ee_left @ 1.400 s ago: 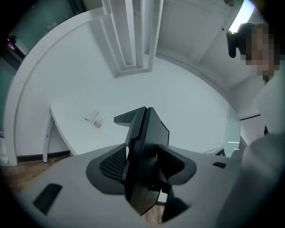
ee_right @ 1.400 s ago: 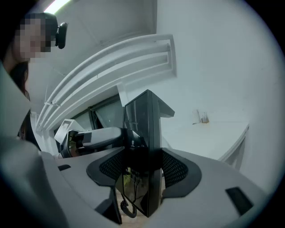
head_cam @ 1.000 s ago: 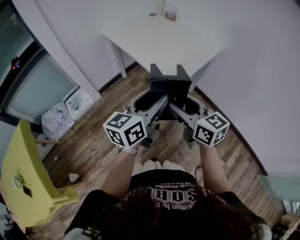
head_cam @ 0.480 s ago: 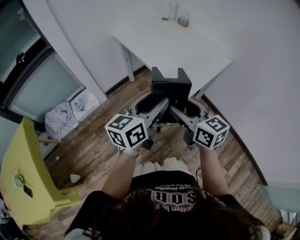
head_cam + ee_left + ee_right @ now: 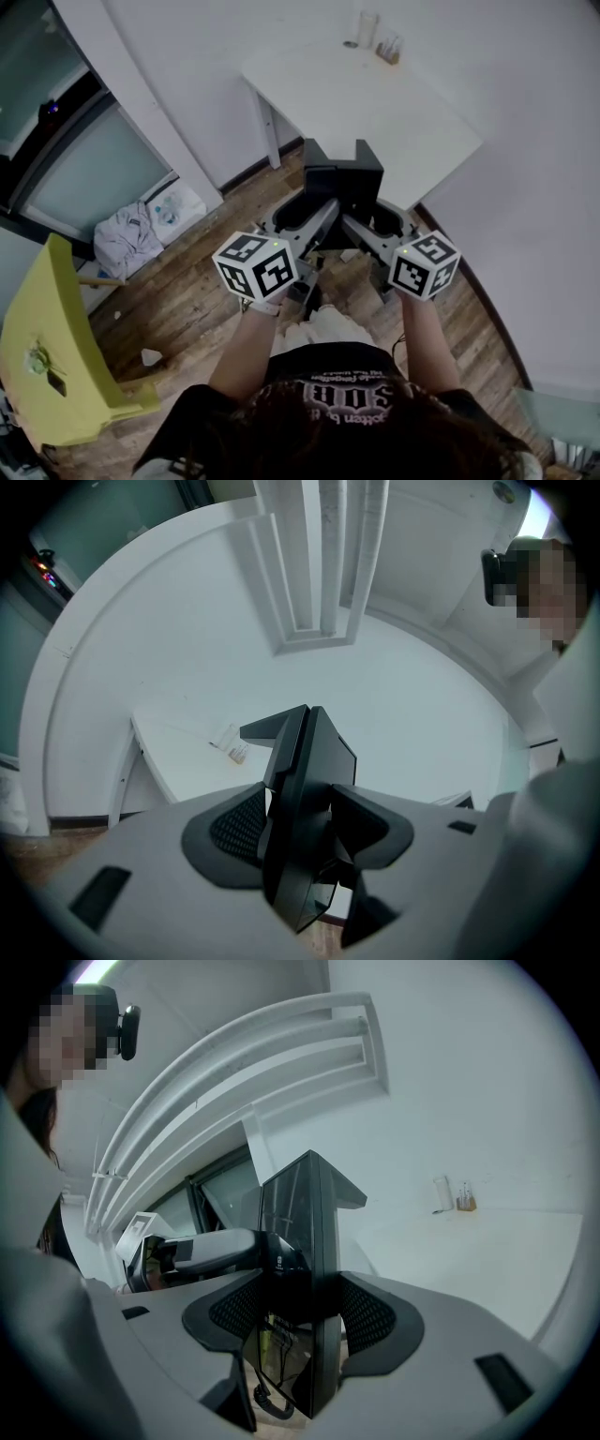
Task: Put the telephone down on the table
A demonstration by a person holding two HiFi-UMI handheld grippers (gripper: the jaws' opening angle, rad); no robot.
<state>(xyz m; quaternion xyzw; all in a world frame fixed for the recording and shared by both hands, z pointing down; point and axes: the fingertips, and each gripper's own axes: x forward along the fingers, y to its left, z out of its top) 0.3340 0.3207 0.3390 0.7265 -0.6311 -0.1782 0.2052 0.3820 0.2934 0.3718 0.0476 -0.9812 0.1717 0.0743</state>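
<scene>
The telephone [image 5: 342,187] is a black angular desk set held in the air between both grippers, over the wooden floor just short of the white table [image 5: 375,103]. My left gripper [image 5: 314,214] is shut on its left side and my right gripper [image 5: 370,217] on its right side. In the left gripper view the telephone [image 5: 305,799] stands edge-on, clamped between the pads of the left gripper [image 5: 300,832]. In the right gripper view the telephone [image 5: 305,1241] sits clamped in the right gripper [image 5: 302,1312], with a black cord [image 5: 267,1396] hanging below it.
A glass [image 5: 366,26] and a small holder [image 5: 389,49] stand at the table's far edge by the wall. A yellow chair [image 5: 47,366] is at the left. A white bag [image 5: 131,239] lies on the floor near a glass door.
The table has come nearer and lies lower and further right in the head view. Both grippers keep the same hold on the telephone.
</scene>
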